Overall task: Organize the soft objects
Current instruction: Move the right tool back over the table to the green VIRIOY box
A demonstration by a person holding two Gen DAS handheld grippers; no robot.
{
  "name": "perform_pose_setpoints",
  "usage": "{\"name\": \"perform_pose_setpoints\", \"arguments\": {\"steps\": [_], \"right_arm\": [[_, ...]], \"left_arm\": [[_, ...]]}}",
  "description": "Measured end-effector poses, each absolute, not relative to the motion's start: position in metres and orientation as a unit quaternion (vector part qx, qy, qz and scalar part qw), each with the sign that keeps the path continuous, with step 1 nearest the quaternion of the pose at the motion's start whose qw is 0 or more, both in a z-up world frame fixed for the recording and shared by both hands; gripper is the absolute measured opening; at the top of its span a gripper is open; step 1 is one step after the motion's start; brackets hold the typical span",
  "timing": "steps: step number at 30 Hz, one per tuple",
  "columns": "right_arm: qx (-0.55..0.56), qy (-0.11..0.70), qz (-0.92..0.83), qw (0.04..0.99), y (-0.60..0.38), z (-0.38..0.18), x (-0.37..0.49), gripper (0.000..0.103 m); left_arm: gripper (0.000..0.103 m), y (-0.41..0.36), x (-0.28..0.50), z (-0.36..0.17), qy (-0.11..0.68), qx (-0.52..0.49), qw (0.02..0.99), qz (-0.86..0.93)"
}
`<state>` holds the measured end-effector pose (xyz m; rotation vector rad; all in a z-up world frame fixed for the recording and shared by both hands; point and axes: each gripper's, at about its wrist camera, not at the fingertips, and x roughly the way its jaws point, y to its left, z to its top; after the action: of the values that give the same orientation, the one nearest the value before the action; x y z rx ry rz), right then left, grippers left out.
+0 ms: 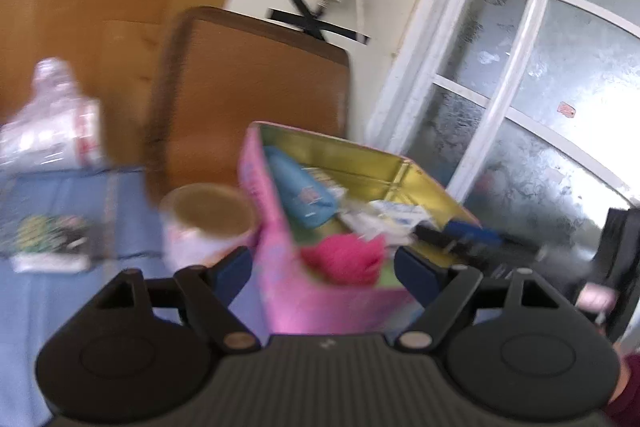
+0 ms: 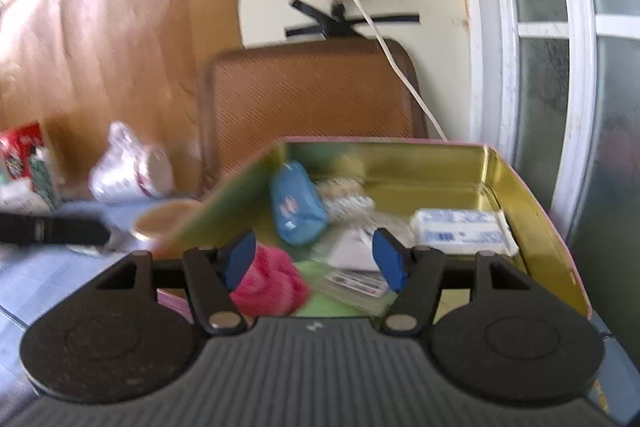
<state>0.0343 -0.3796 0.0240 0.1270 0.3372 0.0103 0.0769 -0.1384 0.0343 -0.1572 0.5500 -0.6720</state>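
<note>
Your right gripper [image 2: 316,259], blue pads spread wide and holding nothing, hovers over the near edge of the open pink tin box with the gold-coloured inside [image 2: 560,239]. Your left gripper [image 1: 322,267] is equally spread and empty, and sits just outside the tin's near wall, so the right one looks the nearer tool.

The move turns on this: the crumpled red-pink soft cloth [image 2: 268,287] lies in the tin's near left corner, just below and beside your right gripper's left pad [image 2: 240,259]. It is a rounded wad with no clear long axis.

Farther into the tin from the cloth you have:
- one blue soft pouch [image 2: 296,207], long axis running away from you and leaning against the tin's left wall
- one white wrapped packet with blue print [image 2: 460,231], toward the tin's right wall, lying crosswise
- flat cards and papers between them, too blurred to count

Outside the tin's left wall stands one round cup with a brownish top [image 1: 208,223].
</note>
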Motion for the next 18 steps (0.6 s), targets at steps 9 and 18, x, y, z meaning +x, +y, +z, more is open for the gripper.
{"name": "perform_pose_setpoints", "arguments": {"steps": [9,18], "right_arm": [[0.043,0.153,0.157,0.975,-0.276,0.051,0.048,0.067],[0.015,0.226,0.217,0.95,-0.151,0.015,0.133,0.078]], "left_arm": [[0.081,0.002,0.079,-0.004,0.266,-0.1,0.949,-0.14],[0.078,0.086,0.089,-0.029,0.251,-0.205,0.944,-0.065]]}}
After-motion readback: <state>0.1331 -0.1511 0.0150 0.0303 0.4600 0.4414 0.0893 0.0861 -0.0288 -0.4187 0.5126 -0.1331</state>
